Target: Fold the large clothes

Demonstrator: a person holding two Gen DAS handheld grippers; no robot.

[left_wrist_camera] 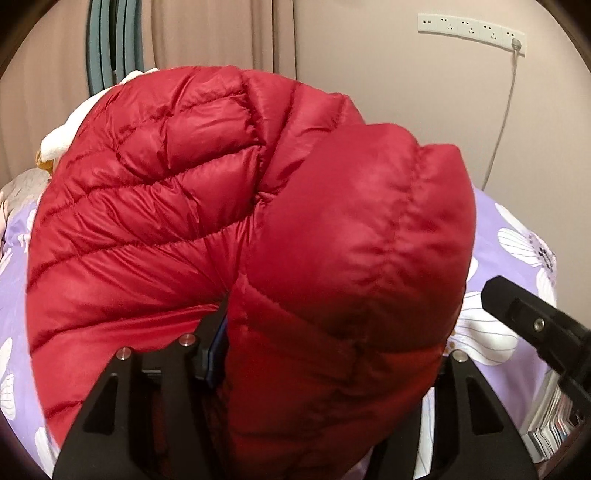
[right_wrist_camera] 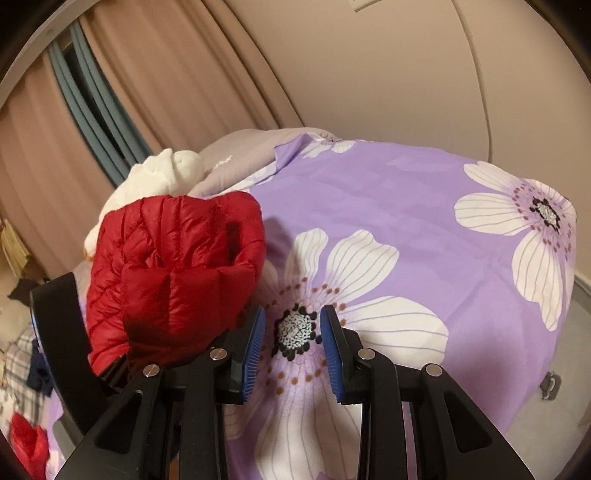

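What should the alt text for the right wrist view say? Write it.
The right gripper, blue pads apart and empty, hangs over a purple flowered bedspread. To its left, a bunched red puffer jacket lies by the left gripper, a white plush toy behind.

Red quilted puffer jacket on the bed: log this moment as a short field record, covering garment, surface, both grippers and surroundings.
garment: red quilted puffer jacket, bundled up, a padded fold bulging between the left gripper's fingers
surface: purple bedspread with large white flowers
left gripper: jacket fabric fills the gap between its fingers; grip itself hidden
right gripper: blue pads apart, nothing between them, over a flower print
behind jacket: white fluffy item
wall: white socket strip with one cable plugged in
window side: beige curtain
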